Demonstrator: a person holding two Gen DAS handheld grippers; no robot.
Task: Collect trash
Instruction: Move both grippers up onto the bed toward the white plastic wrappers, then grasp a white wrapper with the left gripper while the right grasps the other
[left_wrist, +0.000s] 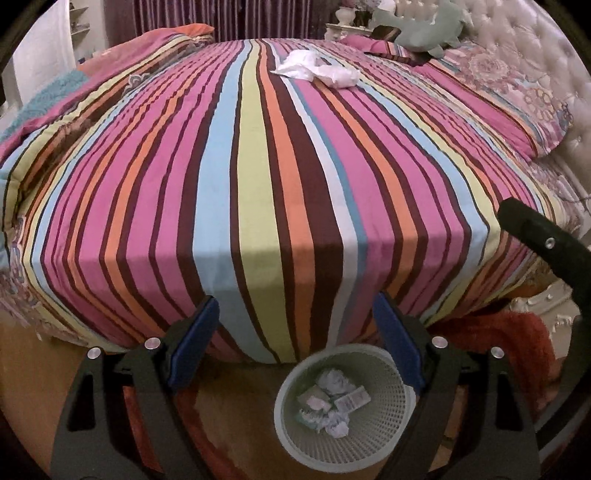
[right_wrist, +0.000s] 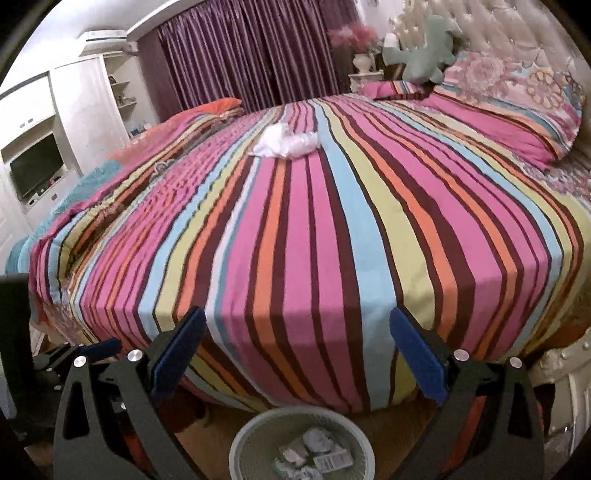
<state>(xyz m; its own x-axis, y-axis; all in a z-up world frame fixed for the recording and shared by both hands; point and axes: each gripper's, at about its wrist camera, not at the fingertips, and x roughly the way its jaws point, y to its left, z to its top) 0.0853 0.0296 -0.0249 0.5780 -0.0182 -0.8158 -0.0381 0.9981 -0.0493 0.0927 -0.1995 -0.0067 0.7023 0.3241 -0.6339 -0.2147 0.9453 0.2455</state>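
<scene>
A crumpled white tissue and plastic wrap (left_wrist: 319, 68) lies far back on the striped bed; it also shows in the right wrist view (right_wrist: 286, 142). A pale mesh wastebasket (left_wrist: 384, 428) stands on the floor at the bed's foot, holding several crumpled papers and wrappers (left_wrist: 332, 400); its rim (right_wrist: 243, 435) shows in the right wrist view too. My left gripper (left_wrist: 295, 328) is open and empty above the basket. My right gripper (right_wrist: 299, 339) is open and empty, over the bed's near edge and the basket.
The striped bedspread (left_wrist: 258, 184) fills the view. Pillows (right_wrist: 517, 110) and a green plush toy (right_wrist: 424, 48) lie by the tufted headboard. A red rug (left_wrist: 517, 343) lies on the wooden floor at right. A white cabinet with a TV (right_wrist: 37, 166) stands left.
</scene>
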